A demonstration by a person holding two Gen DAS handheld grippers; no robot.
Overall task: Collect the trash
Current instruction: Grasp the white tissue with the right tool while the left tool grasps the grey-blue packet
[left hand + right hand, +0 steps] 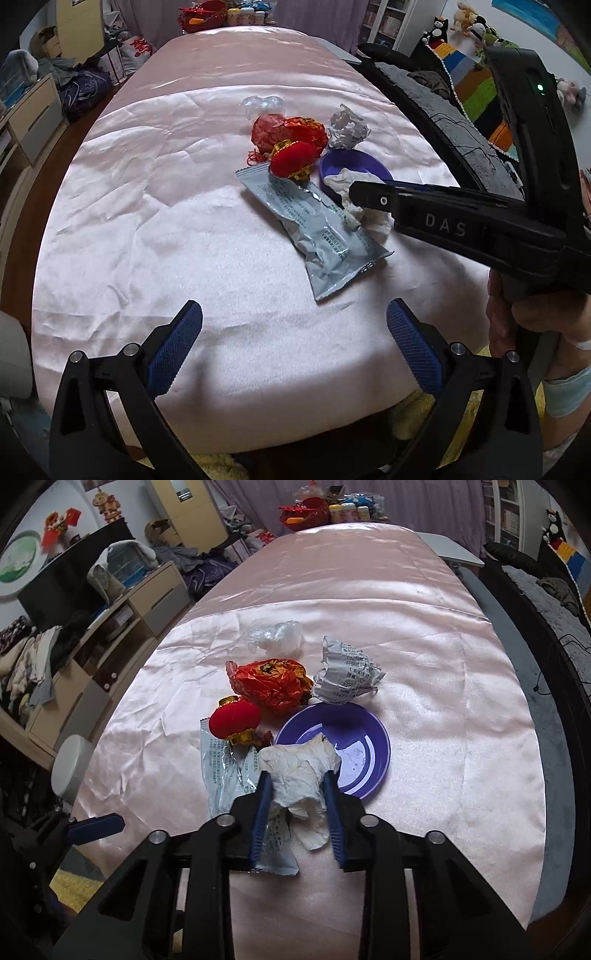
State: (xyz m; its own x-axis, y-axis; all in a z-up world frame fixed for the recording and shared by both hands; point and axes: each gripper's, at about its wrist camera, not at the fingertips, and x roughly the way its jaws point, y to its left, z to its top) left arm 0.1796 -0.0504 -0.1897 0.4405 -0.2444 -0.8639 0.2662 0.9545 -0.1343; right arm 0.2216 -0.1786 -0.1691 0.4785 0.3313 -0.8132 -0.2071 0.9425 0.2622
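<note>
Your right claw (297, 797) is clamped on a crumpled white tissue (301, 771), its blue pads pressing the wad from both sides; the tissue's far edge overlaps the near-left rim of the purple plate (364, 738). Your left claw (293, 347) stands wide with nothing between its pads, above bare pink satin at the near end of the bench (147, 221).

From the right wrist view, the rest of the trash sits in a cluster around the plate. A flattened silver-grey wrapper (221, 771) lies at 9 o'clock of the tissue, partly under it. A small red lantern ornament (235, 719) rests on the wrapper's far end. A crumpled red foil bag (271, 683) lies at 11 o'clock of the plate, a ball of printed paper (347, 677) at 12 o'clock, touching the foil. Crumpled clear plastic (275, 637) lies beyond both.
</note>
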